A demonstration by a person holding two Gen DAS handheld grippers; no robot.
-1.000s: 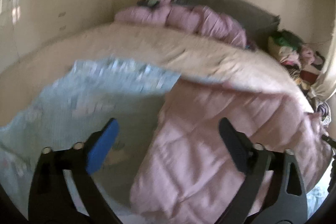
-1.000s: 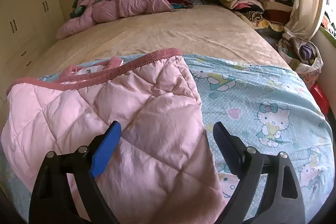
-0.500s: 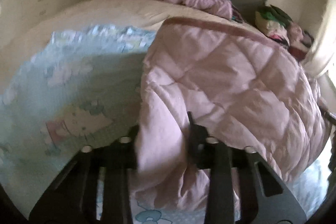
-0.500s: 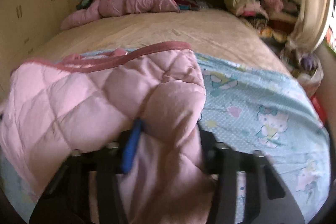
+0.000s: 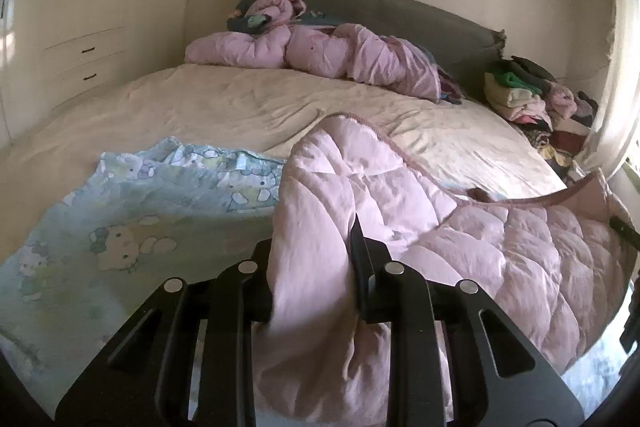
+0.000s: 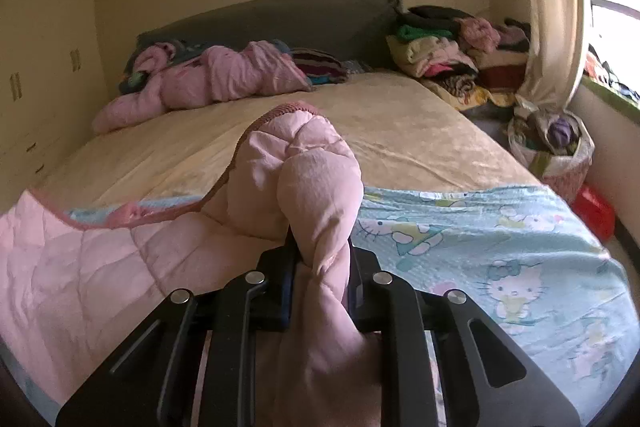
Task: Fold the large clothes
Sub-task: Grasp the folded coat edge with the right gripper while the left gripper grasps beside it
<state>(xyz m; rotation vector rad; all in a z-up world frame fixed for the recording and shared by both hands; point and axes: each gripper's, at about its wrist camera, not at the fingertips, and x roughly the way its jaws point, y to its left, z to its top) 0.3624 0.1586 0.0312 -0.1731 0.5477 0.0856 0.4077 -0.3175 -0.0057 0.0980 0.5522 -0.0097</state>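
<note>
Jaws of left gripper (image 5: 316,259) and right gripper (image 6: 320,259) had just closed, each pinching the pink quilt (image 5: 500,259), both angled downward. Quilt bunched up from the blue cartoon sheet (image 6: 500,251) at the bed's (image 5: 240,107) foot.

right hand-held gripper (image 6: 320,259) just clamped on bunched pink quilt (image 6: 316,179), cartoon-print sheet (image 6: 500,247) beneath, beige bed (image 6: 400,131)

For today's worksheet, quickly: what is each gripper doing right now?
Left gripper: closed on the pink quilt.
Right gripper: closed on the same pink quilt.
</note>
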